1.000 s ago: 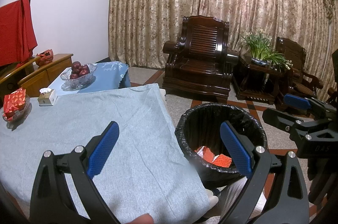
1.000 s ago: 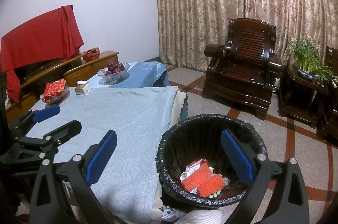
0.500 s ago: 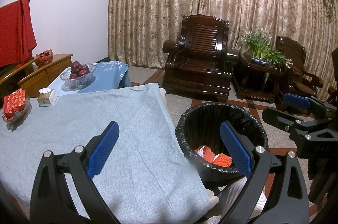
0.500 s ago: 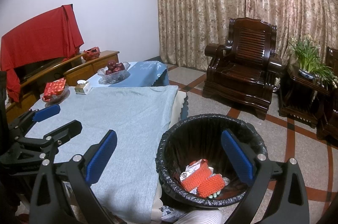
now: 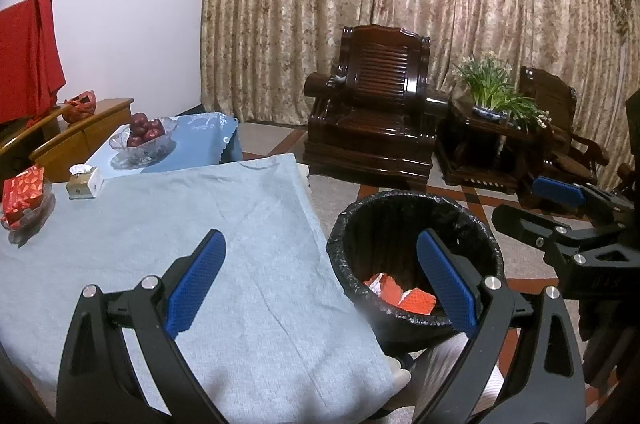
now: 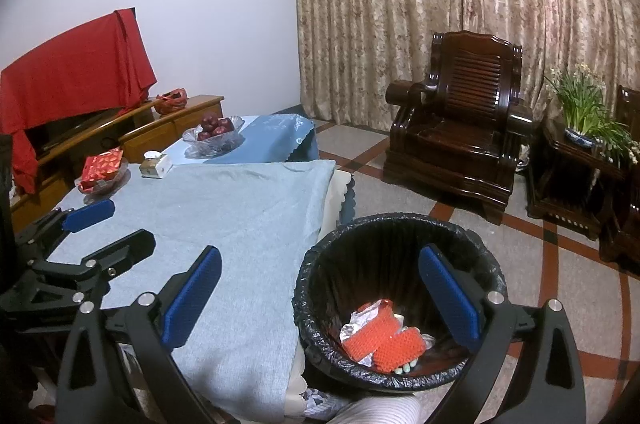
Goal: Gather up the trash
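Note:
A round bin lined with a black bag [image 5: 400, 216] [image 6: 400, 228] stands on the floor beside the table's near right corner. Orange and silver wrappers [image 5: 400, 294] [image 6: 382, 334] lie at its bottom. My left gripper [image 5: 320, 280] is open and empty, held over the table edge and the bin's left rim. My right gripper [image 6: 320, 292] is open and empty too, above the bin. Each gripper shows at the edge of the other's view. The table's light blue cloth [image 5: 180, 224] [image 6: 224, 207] is bare in front of me.
At the table's far left stand a glass dish with a red packet [image 5: 24, 189] [image 6: 102, 167], a small tissue box [image 5: 82, 179] [image 6: 154, 163] and a glass bowl of red fruit [image 5: 144, 133] [image 6: 214, 129]. A dark wooden armchair [image 5: 376, 111] and a potted plant [image 5: 492, 91] stand beyond.

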Motion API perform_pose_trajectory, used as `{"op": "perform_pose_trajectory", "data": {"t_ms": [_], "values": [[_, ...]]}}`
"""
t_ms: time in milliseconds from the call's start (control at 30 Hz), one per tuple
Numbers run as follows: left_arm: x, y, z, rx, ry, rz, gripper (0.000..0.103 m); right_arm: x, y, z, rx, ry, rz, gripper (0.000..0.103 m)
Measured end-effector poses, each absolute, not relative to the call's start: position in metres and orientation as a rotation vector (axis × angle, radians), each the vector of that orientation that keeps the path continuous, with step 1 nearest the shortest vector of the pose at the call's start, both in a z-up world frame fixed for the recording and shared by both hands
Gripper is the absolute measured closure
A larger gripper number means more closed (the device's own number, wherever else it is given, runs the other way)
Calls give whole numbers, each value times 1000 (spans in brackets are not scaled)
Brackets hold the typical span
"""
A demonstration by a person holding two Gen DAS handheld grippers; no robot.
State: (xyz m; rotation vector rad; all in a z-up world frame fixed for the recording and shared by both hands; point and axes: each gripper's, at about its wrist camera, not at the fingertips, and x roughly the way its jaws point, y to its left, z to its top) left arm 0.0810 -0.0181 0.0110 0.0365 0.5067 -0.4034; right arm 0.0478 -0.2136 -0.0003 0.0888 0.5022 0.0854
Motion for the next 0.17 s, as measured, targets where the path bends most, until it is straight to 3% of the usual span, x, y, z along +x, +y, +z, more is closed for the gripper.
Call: {"op": "perform_pose_trajectory", "data": {"t_ms": [167], "values": [[81,-17,12,38,506,-402,9,48,-214,-1,88,505,85,6]]}}
